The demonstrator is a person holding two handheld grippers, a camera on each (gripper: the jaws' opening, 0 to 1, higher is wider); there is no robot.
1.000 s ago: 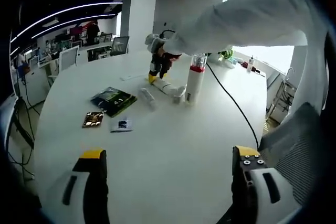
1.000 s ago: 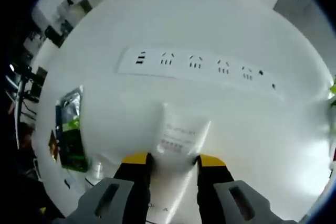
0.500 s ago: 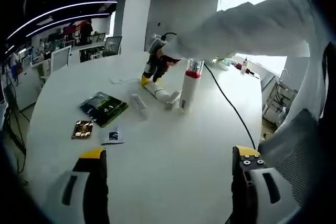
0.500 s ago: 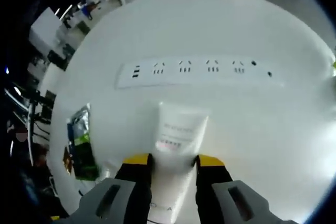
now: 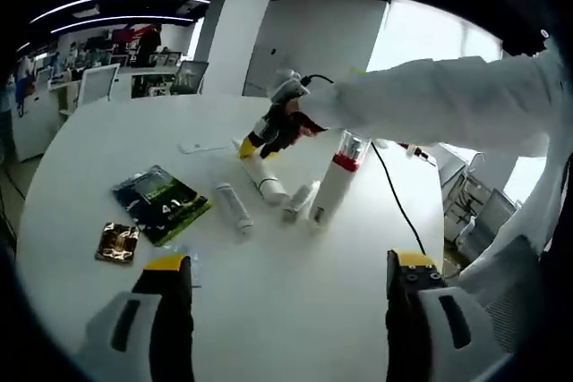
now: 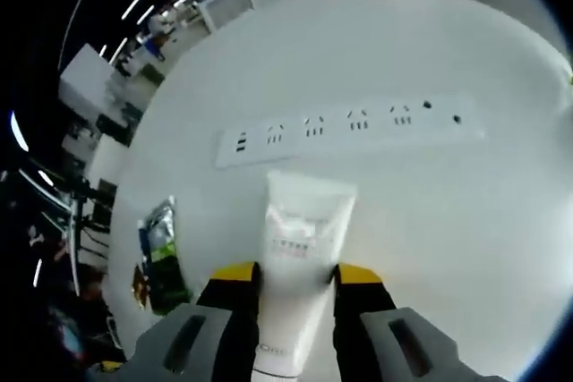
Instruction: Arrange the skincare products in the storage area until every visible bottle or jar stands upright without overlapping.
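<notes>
**Tube held between the right jaws, crimp end forward**

A white tube (image 6: 300, 257) is held by the right gripper (image 6: 294, 276), whose yellow-tipped jaws are closed narrow against its two sides. The tube's long axis runs along the jaws, with the flat crimped end pointing away from the camera and the cap end hidden below, toward the gripper body. Beyond the crimp, a white power strip (image 6: 349, 124) lies flat on the table (image 6: 448, 212), apart from the tube.

In the left gripper view, the right gripper (image 5: 260, 139) is seen at the far side of the group, with the tube (image 5: 266, 178) slanting down from it; whether the lower end touches the table cannot be told. Two smaller tubes (image 5: 235, 207) (image 5: 298, 201) lie flat just beside it, and a red-banded bottle (image 5: 335, 180) already stands upright nearby. A green packet (image 5: 163, 202) lies well apart.

The left gripper (image 5: 285, 270) has its jaws spread wide and holds nothing, well back from the products.

The coming move is judged to turn on that axis: the tube would have to be swung to vertical, cap down, and set clear of the bottle. The right gripper is the nearer one.
</notes>
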